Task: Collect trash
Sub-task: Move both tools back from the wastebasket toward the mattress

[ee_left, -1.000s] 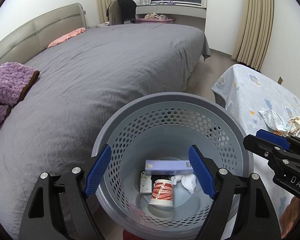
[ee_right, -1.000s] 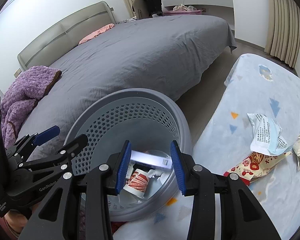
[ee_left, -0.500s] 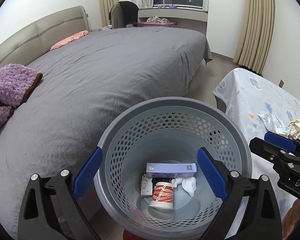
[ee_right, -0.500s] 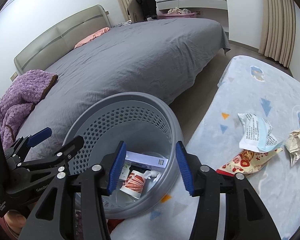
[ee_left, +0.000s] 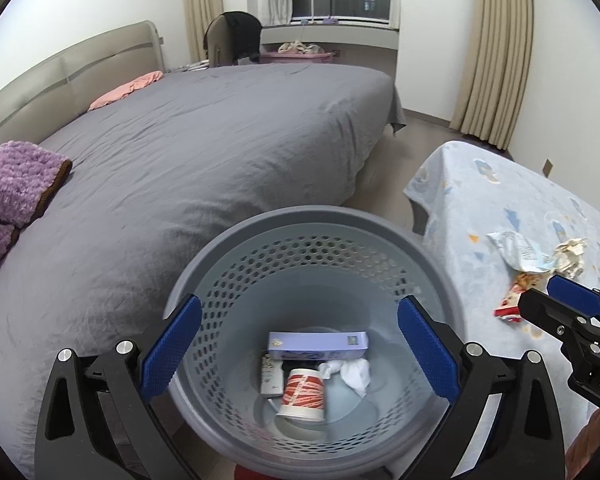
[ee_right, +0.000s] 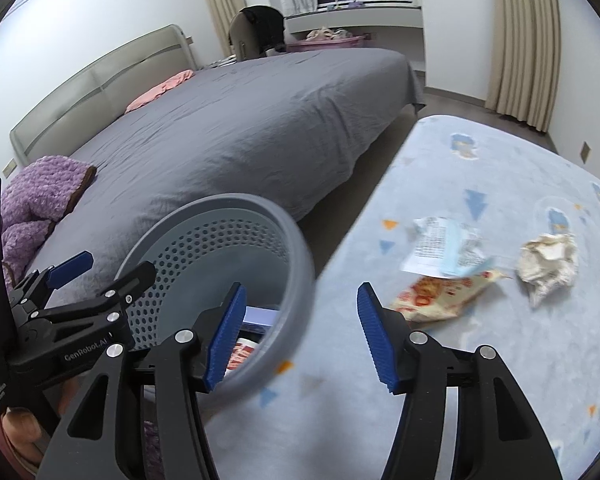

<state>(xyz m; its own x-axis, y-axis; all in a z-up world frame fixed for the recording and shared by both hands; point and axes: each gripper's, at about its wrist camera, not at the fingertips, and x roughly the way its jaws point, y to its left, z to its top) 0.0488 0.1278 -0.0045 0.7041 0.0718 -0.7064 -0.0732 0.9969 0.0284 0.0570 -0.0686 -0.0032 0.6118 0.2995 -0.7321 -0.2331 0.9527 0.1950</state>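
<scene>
A grey perforated basket (ee_left: 312, 216) stands between the bed and the table and holds a purple box (ee_left: 318, 344), a red-and-white paper cup (ee_left: 304, 394), a white tissue (ee_left: 356, 374) and a small sachet (ee_left: 271, 376). My left gripper (ee_left: 300, 344) hangs over it, jaws wide and still opening, nothing between them. My right gripper (ee_right: 302, 336) hovers over the basket's right rim (ee_right: 300, 248) and the table edge, its jaws opening and empty. On the table lie a white-and-blue wrapper (ee_right: 444, 248), a red-yellow snack wrapper (ee_right: 436, 294) and crumpled paper (ee_right: 548, 262).
A large bed with a grey cover (ee_left: 220, 140) fills the left and back, with a purple blanket (ee_left: 12, 184) and a pink pillow (ee_left: 128, 88). The table wears a light blue patterned cloth (ee_right: 500, 360). A strip of floor (ee_left: 384, 168) runs between bed and table. Curtains (ee_left: 496, 60) hang behind.
Both grippers' jaws have spread wider. My right gripper has swung right, from over the basket's inside to its right rim and the table. The left has pulled back slightly.
</scene>
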